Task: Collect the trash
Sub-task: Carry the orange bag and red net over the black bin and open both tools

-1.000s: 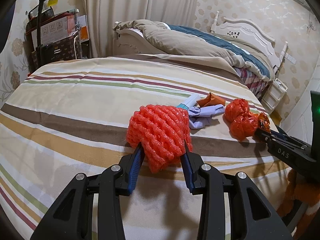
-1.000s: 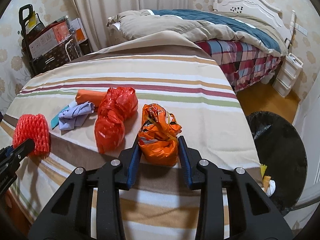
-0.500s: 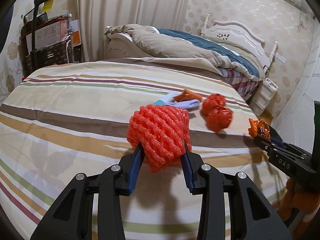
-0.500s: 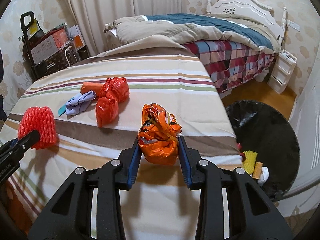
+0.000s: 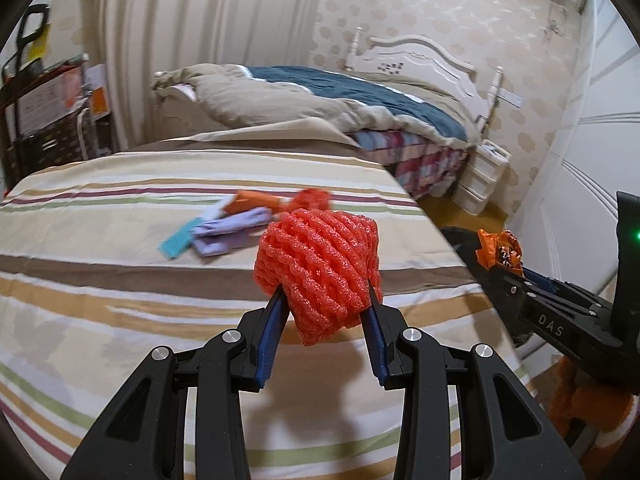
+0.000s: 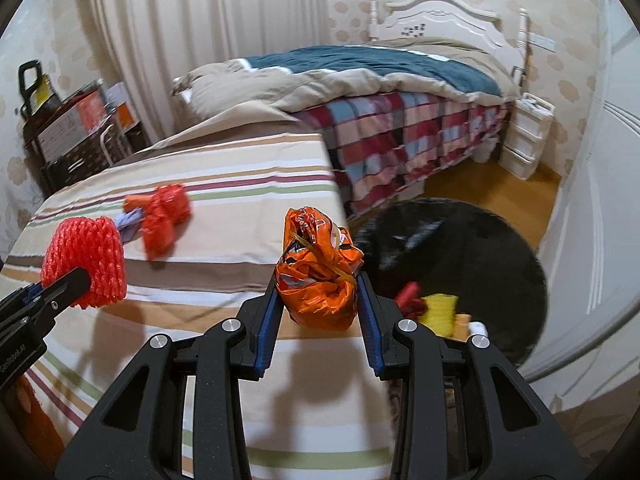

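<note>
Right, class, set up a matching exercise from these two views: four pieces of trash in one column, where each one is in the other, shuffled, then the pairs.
Things
1. red foam net
2. orange crumpled wrapper
3. lilac wrapper
4. yellow scrap

Places
A. inside the black bin bag
B. clamped in the left tongs
C. lying on the striped bedspread
D. clamped in the right tongs

Pairs: 1-B, 2-D, 3-C, 4-A
</note>
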Motion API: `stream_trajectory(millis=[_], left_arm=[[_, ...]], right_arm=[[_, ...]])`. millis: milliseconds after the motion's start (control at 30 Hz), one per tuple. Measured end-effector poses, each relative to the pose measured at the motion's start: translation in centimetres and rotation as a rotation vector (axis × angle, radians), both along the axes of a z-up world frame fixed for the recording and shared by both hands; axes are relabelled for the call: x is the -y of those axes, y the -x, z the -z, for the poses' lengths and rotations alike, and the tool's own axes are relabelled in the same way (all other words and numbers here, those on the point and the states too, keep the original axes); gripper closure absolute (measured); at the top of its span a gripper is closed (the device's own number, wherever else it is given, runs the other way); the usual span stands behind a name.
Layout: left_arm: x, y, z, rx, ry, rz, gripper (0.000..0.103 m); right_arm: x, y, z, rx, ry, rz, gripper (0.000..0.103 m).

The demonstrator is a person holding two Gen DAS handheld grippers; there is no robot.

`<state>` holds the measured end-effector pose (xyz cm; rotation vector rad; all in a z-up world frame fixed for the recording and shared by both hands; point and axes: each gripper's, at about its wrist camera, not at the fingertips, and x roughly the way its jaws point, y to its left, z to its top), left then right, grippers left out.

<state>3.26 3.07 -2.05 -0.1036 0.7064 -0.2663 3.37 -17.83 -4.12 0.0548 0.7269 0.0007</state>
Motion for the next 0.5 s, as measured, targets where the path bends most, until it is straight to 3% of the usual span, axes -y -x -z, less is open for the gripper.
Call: stream_trajectory(millis=[500], left_arm=[[10.1, -4.0, 0.2, 0.017, -0.036, 0.158, 0.065]], right_arm=[[8.3, -1.1, 1.3, 0.0, -0.014, 0.173, 0.068]])
